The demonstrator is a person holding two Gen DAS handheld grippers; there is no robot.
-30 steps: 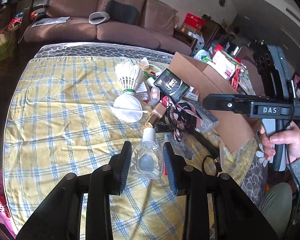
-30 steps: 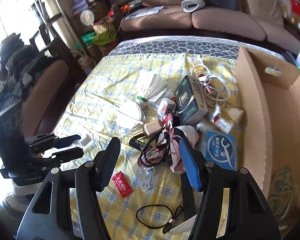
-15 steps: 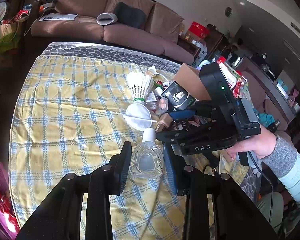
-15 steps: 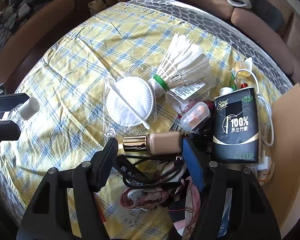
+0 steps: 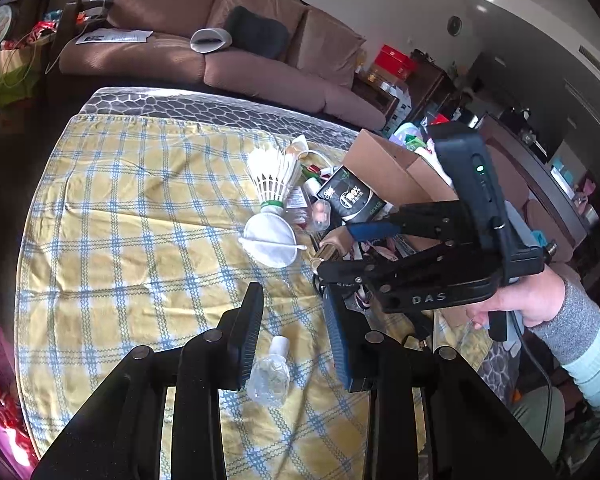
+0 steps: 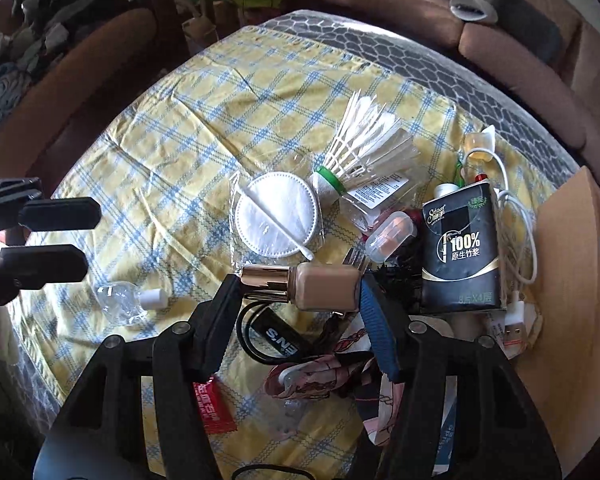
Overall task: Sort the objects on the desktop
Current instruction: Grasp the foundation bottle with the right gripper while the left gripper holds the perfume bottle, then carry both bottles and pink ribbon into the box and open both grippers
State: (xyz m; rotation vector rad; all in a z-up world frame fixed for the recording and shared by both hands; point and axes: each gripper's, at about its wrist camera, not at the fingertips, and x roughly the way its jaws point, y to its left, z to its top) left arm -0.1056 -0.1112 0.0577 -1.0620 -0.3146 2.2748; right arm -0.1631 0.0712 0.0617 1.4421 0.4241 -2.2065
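A small clear bottle with a white cap [image 5: 271, 372] lies on the yellow checked tablecloth [image 5: 140, 220], below and between my open left gripper's [image 5: 292, 332] fingers, apart from them. It also shows in the right wrist view [image 6: 128, 300]. My right gripper [image 6: 296, 292] is open, with its fingers on either side of a beige foundation bottle with a gold cap [image 6: 304, 286]. The right gripper also shows in the left wrist view [image 5: 340, 248]. A shuttlecock [image 6: 360, 148], a white round pad in a bag [image 6: 276, 216] and a black tissue pack [image 6: 460, 248] lie nearby.
An open cardboard box [image 6: 572, 280] stands at the right. A white cable [image 6: 516, 224], a black lanyard tag [image 6: 280, 336], a patterned strap [image 6: 320, 376] and a red sachet [image 6: 212, 404] clutter the pile. A brown sofa [image 5: 220, 52] is behind the table.
My left gripper has opened and let the clear bottle go; it now lies on the cloth. My right gripper has moved in until its fingers flank the foundation bottle.
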